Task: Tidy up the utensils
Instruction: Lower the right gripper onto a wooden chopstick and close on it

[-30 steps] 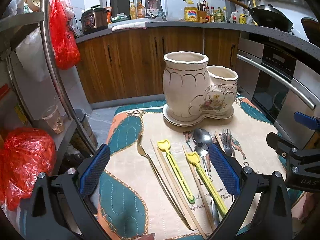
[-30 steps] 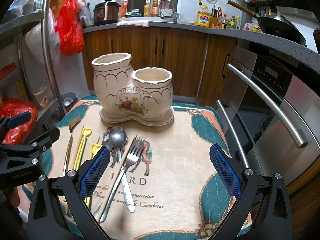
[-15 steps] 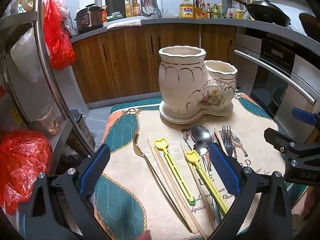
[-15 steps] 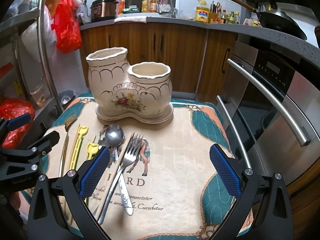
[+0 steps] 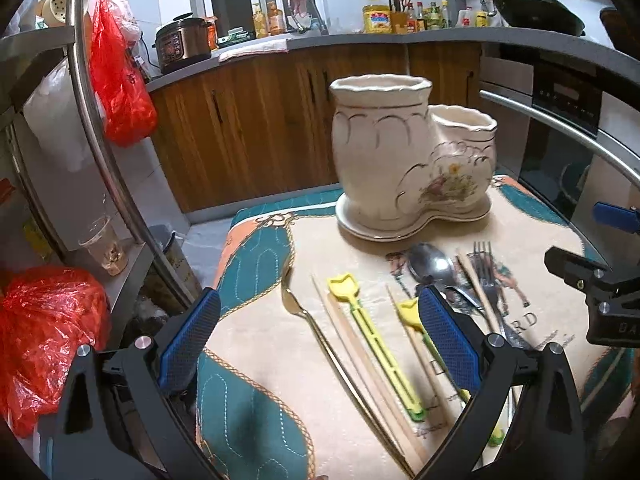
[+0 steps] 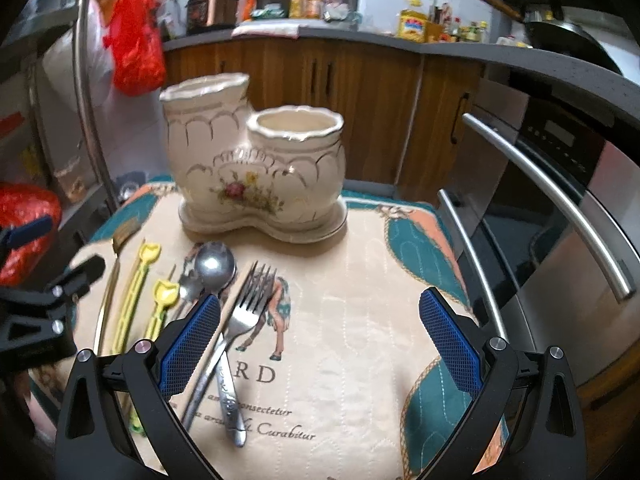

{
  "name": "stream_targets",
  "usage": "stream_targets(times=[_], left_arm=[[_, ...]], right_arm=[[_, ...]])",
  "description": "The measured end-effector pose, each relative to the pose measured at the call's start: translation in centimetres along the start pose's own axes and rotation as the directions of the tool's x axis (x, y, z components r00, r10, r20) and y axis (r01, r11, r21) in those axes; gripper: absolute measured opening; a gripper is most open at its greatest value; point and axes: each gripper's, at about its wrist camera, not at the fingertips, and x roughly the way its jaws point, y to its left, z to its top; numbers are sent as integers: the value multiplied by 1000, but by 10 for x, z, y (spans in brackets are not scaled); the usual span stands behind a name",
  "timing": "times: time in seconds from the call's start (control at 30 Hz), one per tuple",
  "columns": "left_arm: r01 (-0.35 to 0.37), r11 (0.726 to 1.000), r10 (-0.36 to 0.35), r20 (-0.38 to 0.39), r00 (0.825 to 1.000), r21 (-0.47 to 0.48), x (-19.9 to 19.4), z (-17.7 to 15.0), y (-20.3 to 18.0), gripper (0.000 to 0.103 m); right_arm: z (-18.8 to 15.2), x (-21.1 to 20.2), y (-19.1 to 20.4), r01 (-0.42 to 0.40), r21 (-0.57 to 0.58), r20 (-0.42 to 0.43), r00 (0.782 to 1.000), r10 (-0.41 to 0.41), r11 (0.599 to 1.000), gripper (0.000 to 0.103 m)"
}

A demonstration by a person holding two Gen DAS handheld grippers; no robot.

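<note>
Since a second ago: both our grippers have pushed in toward the holder, which looms bigger in each view; no utensil has shifted.
Worktop (image 6: 352,320): covered by a quilted cloth printed with a horse and lettering, carrying everything we need.
Holder (image 6: 256,176): cream ceramic, two cups joined on one base, tall cup on our left, short cup on our right; both look empty, standing at the far side of the cloth.
Left gripper (image 5: 320,336): fingers wide apart, nothing between them, hanging over the gold spoon (image 5: 320,332), a wooden chopstick (image 5: 356,344) and the yellow sticks (image 5: 376,340).
Right gripper (image 6: 320,340): fingers apart and empty, its left finger just above the fork (image 6: 240,320) and silver spoon (image 6: 214,266).
Utensils: all lying flat in a row in front of the holder, handles toward us.
Step in hand: we judge this the approach to a first pick; nothing is sorted yet.
Next move: lower one gripper over a single handle, close on it alone, lift clear of its neighbours, then tip it upright into a cup.
</note>
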Motion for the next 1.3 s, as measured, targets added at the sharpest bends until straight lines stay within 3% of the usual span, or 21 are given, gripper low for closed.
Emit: stream_targets(times=[0.1,0.23,0.43,0.47,0.53,0.73,0.9,1.3], left_arm=[[-15,1000,15,-21,1000,6,6,-3,3,98],[29,999,-30,-56,998,-12,11,-6,7,98],[16,1000,-15,-42,999,11,11,-7,7,98],[20,1000,-19,-43,999,8,12,-7,8,98],[18,1000,-17,-44,999,7,13,-7,9,98],[30,1000,-30,-45,999,-2,14,-8,13,98],[38,999,-38,-43,998,3,14,-10,15,98],[49,999,-49,-31,998,3,10,-9,16,98]], right_arm=[[-2,12,3,-36,-29,-37,999,35,999,99],[-1,24,5,-94,-31,-83,992,91,995,99],[4,35,9,-163,-3,-125,979,161,987,93],[4,35,10,-180,7,-136,974,180,984,91],[4,37,16,-218,12,-156,964,217,976,76],[4,40,28,-297,28,-196,935,297,955,52],[5,42,36,-309,17,-194,932,306,951,35],[4,59,45,-282,12,-248,929,276,959,22]])
